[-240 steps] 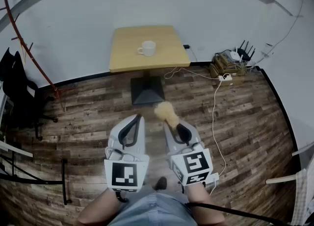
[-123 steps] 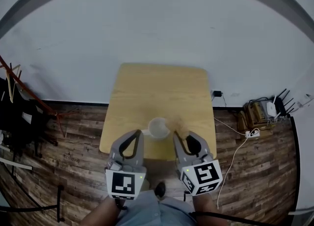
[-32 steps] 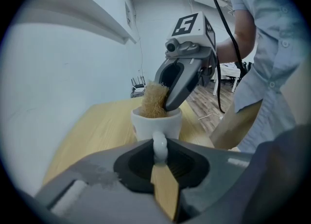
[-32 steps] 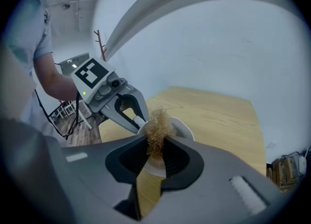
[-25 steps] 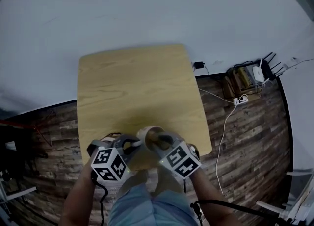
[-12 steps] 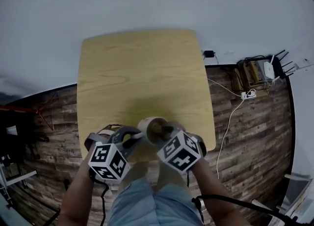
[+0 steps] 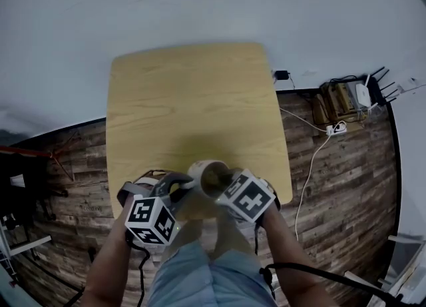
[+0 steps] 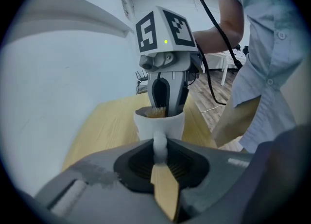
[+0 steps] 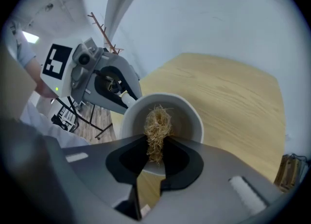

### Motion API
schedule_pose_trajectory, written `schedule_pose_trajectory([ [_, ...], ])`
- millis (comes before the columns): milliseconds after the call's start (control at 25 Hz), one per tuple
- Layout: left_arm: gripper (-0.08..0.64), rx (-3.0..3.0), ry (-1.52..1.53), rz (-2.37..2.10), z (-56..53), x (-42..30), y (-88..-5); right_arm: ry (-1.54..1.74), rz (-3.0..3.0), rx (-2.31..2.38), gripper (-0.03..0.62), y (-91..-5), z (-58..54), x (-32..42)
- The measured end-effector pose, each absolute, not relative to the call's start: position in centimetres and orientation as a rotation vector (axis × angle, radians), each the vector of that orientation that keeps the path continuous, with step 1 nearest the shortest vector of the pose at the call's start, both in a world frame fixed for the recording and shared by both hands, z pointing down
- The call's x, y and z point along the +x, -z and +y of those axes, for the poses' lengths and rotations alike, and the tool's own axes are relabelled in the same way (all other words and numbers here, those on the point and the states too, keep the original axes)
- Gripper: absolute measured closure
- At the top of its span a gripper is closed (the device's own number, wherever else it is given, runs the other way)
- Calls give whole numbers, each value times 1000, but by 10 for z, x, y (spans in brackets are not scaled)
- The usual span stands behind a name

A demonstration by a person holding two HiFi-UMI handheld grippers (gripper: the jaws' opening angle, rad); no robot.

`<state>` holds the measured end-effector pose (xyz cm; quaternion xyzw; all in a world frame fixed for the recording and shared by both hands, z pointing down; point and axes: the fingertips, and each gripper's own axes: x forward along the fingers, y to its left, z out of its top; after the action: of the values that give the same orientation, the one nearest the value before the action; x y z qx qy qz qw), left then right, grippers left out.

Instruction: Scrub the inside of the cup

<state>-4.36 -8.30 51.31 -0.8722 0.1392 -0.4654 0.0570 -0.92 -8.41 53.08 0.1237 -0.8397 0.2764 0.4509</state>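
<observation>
cup: white cup (image 7: 205, 171), over the near edge of the table (image 7: 193, 99), between the 2 grippers
cup tilt: tipped, mouth facing the right gripper; base on the table or off it, cannot tell
handle: cup handle (image 8: 159, 143) points at the left gripper, straight into its jaws
left gripper: left gripper (image 8: 160, 151) has both jaws clamped on the handle, only a narrow gap, filled by the handle; nothing else in it
right gripper: right gripper (image 9: 155, 152) has its jaws pinched together on the near end of the scrubber (image 9: 158, 123)
scrubber: straw-coloured fibrous tuft, sticks out past the jaw tips and sits inside the cup; free end against the inner wall or bottom, exact contact spot not clear
gripper layout: head view shows the left gripper at the cup's left side and the right gripper at the cup's mouth from the right, marker cubes toward the person; the 2 grippers are just beside each other
table: light wood square top, bare apart from the cup, far edge against the white wall (image 7: 200, 6)
floor: dark wood planks (image 7: 333, 186) on both sides of the table
cables: white cables (image 7: 313, 159) on the floor at the right, near boxes by the wall
person: forearms (image 7: 110, 269) low in the head view, 1 behind each gripper
</observation>
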Motion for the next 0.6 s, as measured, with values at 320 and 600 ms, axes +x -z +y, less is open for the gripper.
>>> schedule_pose_trajectory([
  [320, 489, -2621, 1419, 421, -82, -40, -512, -919, -2242, 302, 524, -517, -86, -20],
  [600, 489, -2623, 1425, 412, -79, -39, -513, -895, -2298, 359, 525, -506, -90, -23],
])
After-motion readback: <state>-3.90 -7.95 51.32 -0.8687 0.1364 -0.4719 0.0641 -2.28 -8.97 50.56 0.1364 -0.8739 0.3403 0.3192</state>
